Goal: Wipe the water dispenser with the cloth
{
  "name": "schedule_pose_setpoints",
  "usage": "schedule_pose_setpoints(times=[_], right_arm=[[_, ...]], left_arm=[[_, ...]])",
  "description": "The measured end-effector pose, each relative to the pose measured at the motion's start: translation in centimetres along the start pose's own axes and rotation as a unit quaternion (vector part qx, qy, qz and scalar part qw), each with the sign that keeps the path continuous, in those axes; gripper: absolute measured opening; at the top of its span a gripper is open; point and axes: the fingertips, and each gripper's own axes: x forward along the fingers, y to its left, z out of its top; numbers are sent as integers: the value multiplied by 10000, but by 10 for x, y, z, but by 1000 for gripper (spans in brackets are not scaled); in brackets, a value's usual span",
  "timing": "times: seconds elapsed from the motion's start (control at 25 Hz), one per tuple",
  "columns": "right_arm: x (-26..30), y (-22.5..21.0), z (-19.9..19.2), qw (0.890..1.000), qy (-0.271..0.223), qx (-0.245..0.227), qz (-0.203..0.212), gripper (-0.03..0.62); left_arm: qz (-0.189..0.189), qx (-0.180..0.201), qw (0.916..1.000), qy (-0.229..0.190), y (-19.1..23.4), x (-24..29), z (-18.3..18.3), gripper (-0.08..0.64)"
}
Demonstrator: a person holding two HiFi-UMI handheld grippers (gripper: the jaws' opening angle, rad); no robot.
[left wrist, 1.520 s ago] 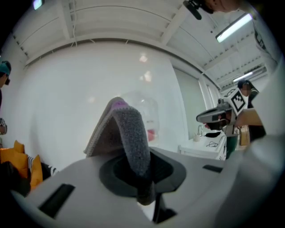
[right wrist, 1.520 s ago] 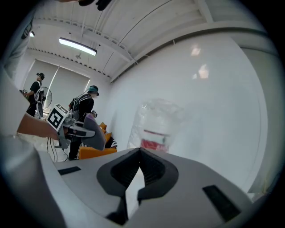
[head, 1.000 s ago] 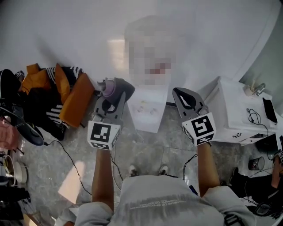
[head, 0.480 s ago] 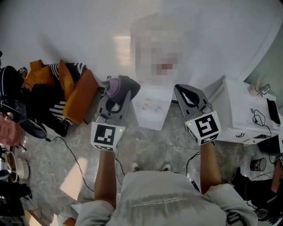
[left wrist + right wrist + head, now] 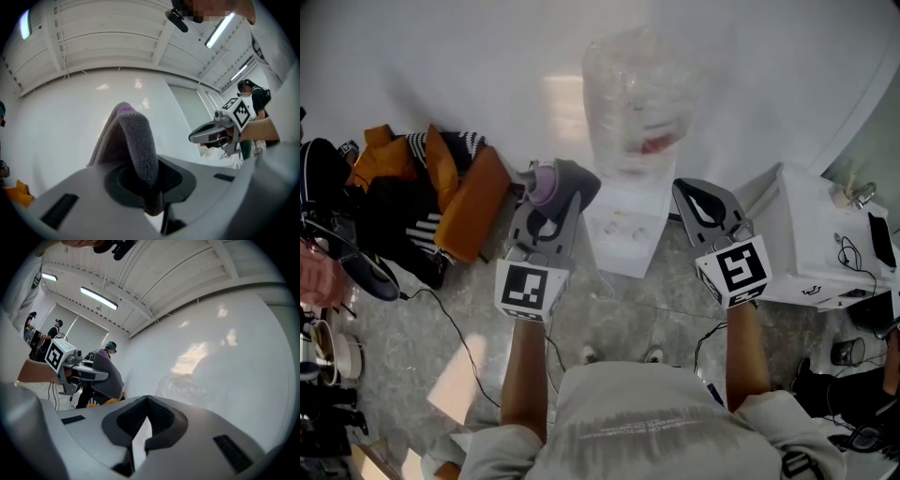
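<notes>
White wall and a grey marbled floor surround you, and the white water dispenser with the clear plastic bottle on top stands at the centre of the head view, just ahead of both tools and touched by neither. Your left gripper has its jaws clamped on the grey and purple terry cloth, which stands up folded between them. Your right gripper has its jaws pressed together with nothing inside. Both forearms are stretched forward and nearly parallel, and the gripper tips point up toward the wall, one at centre-left and the other at centre-right of the frame. I think the risks are these. The cloth seems pinched only at its lower fold, so a hard rub could pull it out. The bottle looks thin and light, so a push high on it could rock it. The black cable on the floor at lower left, and the pile of orange and black clothes and bags at the left edge, could catch your foot if you step sideways.
</notes>
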Motion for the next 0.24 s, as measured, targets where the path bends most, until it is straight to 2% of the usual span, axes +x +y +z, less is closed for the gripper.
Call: schedule_pose_setpoints(times=[0.24], right_arm=[[5, 1, -1, 10000, 8, -7, 5, 14]], left_arm=[[-21, 18, 10000, 17, 3, 2, -1, 46]])
